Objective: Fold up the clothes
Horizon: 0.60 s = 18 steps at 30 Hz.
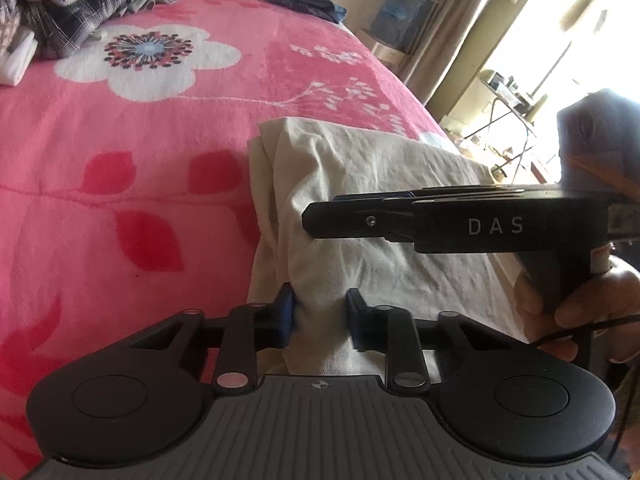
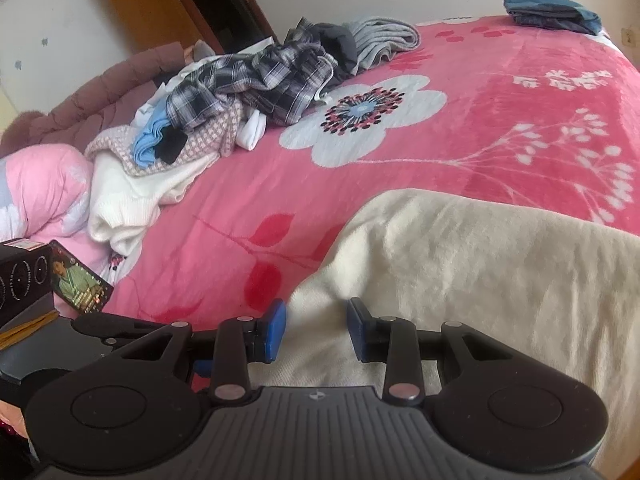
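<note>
1. Left gripper first: its blue pads sit either side of a bunched ridge of the cream garment and look to be pinching it, clenched on cloth at 6 o'clock of its view.
2. Right gripper: blue pads apart, cream cloth between and beneath them, but I cannot tell whether they bite it or merely stand over it.
3. From the left view, the right tool shows side-on at 3 o'clock, a hand on its handle, fingers reaching over the garment.
4. The garment lies on the near edge of the pink blanket, partly folded, double edge visible at its left side, 12 o'clock from both grippers.
5. Handling, my read: light, limp, creased cotton; it will sag and slide on itself. Best taken at a hem or corner, through all layers, both sides level.
6. Further out: an unfolded pile at 10 o'clock of the right view, and a blue stack at 1 o'clock, well apart from the garment.
</note>
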Each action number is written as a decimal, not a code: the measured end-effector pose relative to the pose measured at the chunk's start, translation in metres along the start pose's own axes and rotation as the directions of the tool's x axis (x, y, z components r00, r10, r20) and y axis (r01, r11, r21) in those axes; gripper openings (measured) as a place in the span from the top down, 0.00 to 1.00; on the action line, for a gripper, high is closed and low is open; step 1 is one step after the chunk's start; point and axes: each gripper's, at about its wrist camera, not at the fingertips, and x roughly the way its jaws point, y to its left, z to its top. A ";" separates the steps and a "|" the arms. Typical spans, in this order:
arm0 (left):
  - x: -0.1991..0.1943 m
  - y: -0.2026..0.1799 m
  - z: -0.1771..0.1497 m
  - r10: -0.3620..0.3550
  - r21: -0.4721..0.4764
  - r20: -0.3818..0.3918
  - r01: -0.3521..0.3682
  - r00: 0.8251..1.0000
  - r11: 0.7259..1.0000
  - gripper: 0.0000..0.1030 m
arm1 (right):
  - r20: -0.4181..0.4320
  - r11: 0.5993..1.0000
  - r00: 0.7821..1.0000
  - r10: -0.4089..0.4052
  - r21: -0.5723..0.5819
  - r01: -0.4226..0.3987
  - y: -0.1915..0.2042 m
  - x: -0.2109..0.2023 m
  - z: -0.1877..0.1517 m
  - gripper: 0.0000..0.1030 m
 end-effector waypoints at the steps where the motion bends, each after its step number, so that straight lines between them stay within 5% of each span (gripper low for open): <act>1: -0.003 -0.001 0.002 -0.015 -0.003 0.002 0.015 1.000 1.000 0.83 | 0.007 1.000 1.000 0.002 0.004 -0.002 -0.001 -0.002 0.000 0.65; 4: -0.016 -0.005 0.008 -0.074 0.005 0.030 0.073 0.997 0.997 0.84 | 0.044 1.000 0.999 0.010 0.018 -0.011 -0.004 -0.012 0.001 0.65; 7: -0.019 0.010 0.008 -0.212 -0.083 0.074 0.218 0.974 0.972 0.84 | 0.096 0.998 0.995 0.026 0.054 -0.031 -0.011 -0.026 0.003 0.65; 9: -0.008 0.036 0.001 -0.330 -0.229 0.113 0.348 0.937 0.909 0.85 | 0.114 0.995 0.993 0.034 0.087 -0.044 -0.018 -0.032 0.004 0.65; 11: 0.013 0.072 -0.011 -0.446 -0.423 0.146 0.463 0.883 0.779 0.85 | 0.114 0.993 0.993 0.030 0.108 -0.042 -0.023 -0.033 0.004 0.64; 14: 0.042 0.114 -0.040 -0.497 -0.628 0.178 0.486 0.850 0.607 0.85 | 0.110 0.992 0.994 0.025 0.119 -0.038 -0.026 -0.032 0.003 0.64; 15: 0.047 0.120 -0.046 -0.502 -0.655 0.187 0.488 0.844 0.577 0.85 | 0.111 0.994 0.993 0.026 0.107 -0.038 -0.024 -0.033 0.003 0.64; 18: 0.044 0.115 -0.046 -0.502 -0.625 0.202 0.505 0.841 0.595 0.86 | 0.097 0.998 0.995 0.038 0.037 -0.042 -0.011 -0.032 0.002 0.64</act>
